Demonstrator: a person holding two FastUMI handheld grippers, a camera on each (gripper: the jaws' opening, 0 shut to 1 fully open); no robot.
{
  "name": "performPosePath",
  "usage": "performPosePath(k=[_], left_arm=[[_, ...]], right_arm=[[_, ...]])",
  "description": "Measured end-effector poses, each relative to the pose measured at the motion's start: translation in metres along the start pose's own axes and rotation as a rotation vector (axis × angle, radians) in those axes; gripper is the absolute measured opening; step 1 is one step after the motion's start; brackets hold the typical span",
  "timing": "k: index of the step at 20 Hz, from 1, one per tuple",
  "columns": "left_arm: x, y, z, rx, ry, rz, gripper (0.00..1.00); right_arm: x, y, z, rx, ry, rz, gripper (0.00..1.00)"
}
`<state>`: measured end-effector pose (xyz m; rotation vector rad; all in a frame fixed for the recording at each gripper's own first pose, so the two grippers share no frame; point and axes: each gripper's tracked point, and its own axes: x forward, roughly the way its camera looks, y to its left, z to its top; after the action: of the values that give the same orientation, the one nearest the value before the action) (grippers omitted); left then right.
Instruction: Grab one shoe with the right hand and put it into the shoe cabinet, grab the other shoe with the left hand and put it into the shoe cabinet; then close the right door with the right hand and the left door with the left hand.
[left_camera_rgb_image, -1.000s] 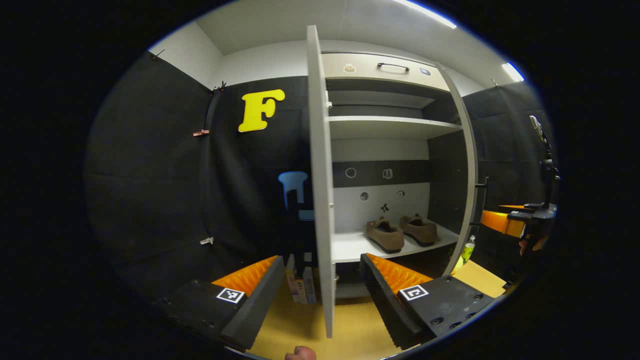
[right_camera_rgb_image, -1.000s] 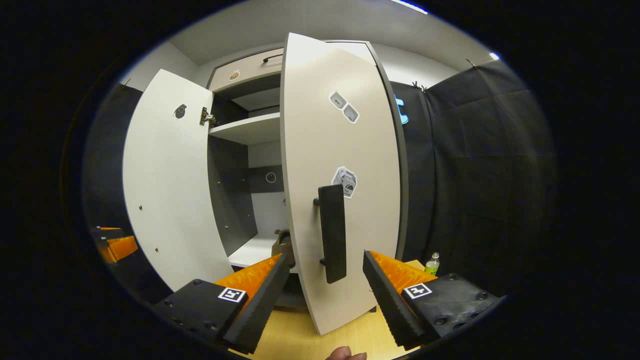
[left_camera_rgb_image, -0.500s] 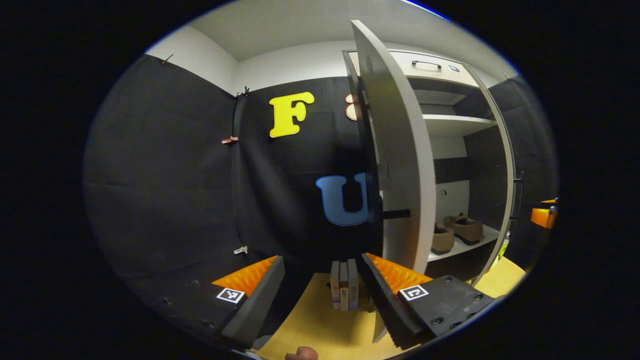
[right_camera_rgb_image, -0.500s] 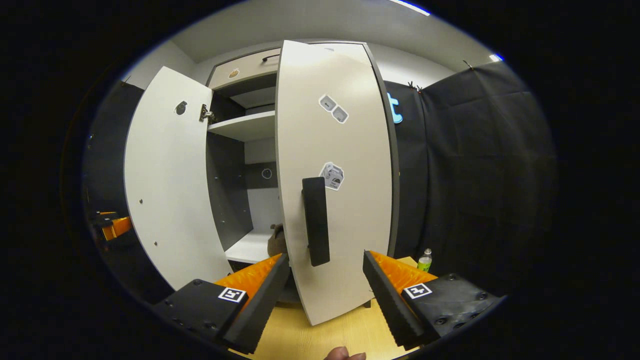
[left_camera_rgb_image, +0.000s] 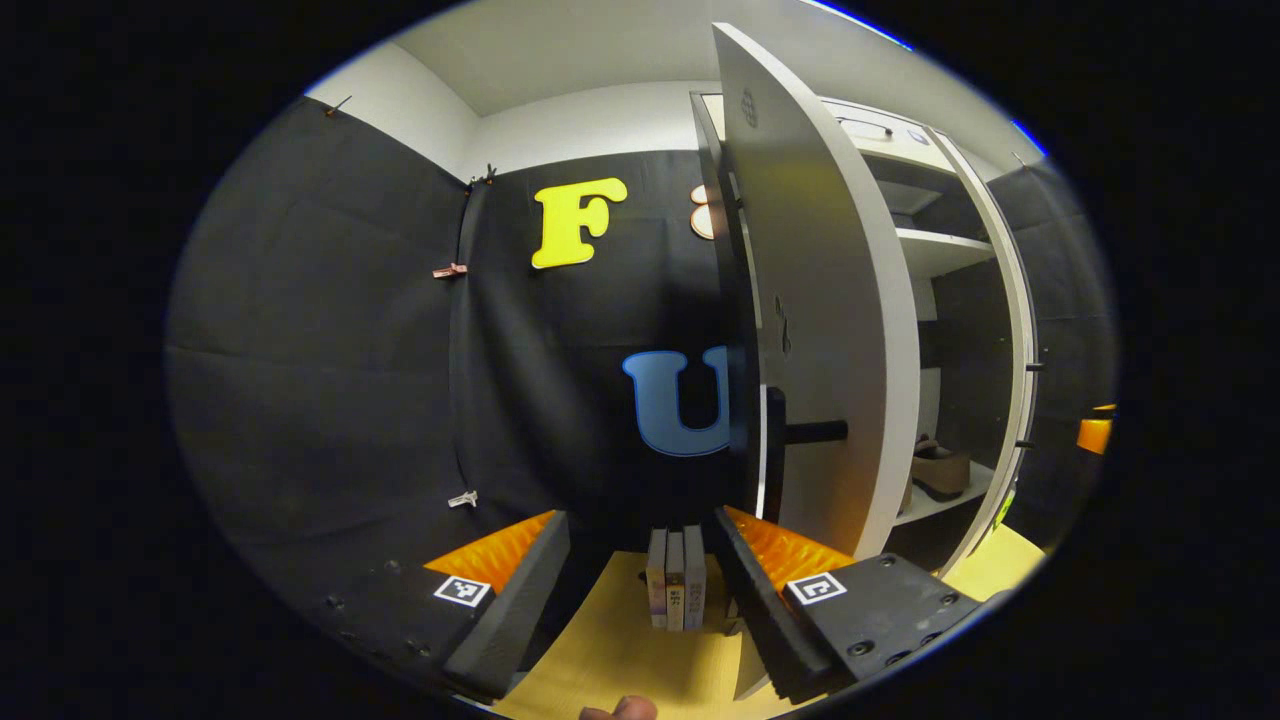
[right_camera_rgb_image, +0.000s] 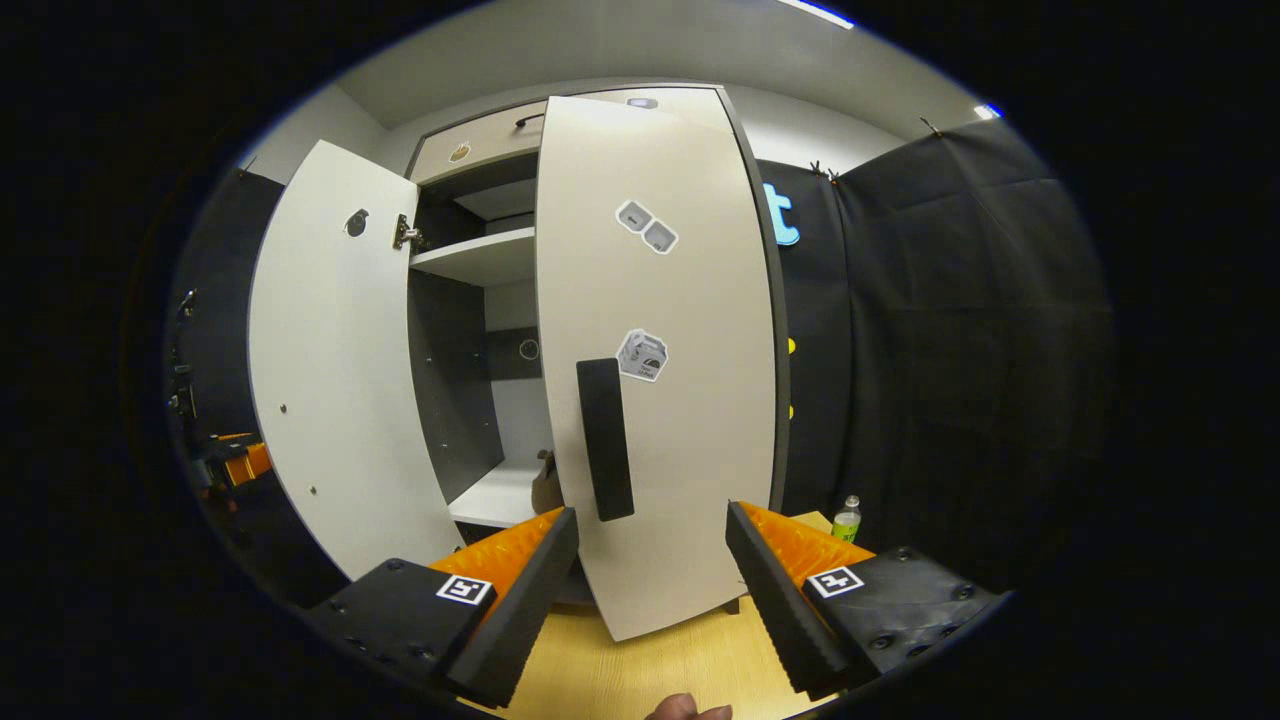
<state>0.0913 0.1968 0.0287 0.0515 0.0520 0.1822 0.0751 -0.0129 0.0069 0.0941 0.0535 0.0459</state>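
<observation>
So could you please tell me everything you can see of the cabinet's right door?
The right door is a tall, pale, smooth panel with a dark vertical bar handle and stickers on its face. It stands partly open, hinged at its right edge. The right gripper is open just before its lower part; nothing visibly touches it.

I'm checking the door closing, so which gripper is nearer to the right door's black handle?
Right. The right gripper is open just in front of the right door, its handle above its fingers. The left gripper is by the left door, across the cabinet.
</observation>
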Motion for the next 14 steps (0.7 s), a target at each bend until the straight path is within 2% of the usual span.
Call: performPosePath(k=[3,7,8,9,14], left_arm=[[-0.003,-0.018,0.0,-0.026,0.016,-0.025,0.91],[-0.01,-0.043,0.003,0.001,0.004,-0.053,0.91],[-0.012,-0.056,0.002,0.003,0.006,-0.062,0.89],[-0.014,-0.066,0.002,0.0,0.009,-0.073,0.91],[-0.011,-0.112,0.004,-0.038,0.016,-0.13,0.89]], right_arm=[[0.0,-0.002,0.0,0.007,0.003,0.009,0.98],[0.0,-0.008,0.002,0.031,0.013,0.02,0.98],[0.0,-0.01,0.003,0.039,0.012,0.021,0.98],[0.0,-0.011,0.003,0.045,0.012,0.023,0.98],[-0.002,-0.022,0.005,0.048,0.016,0.035,0.98]])
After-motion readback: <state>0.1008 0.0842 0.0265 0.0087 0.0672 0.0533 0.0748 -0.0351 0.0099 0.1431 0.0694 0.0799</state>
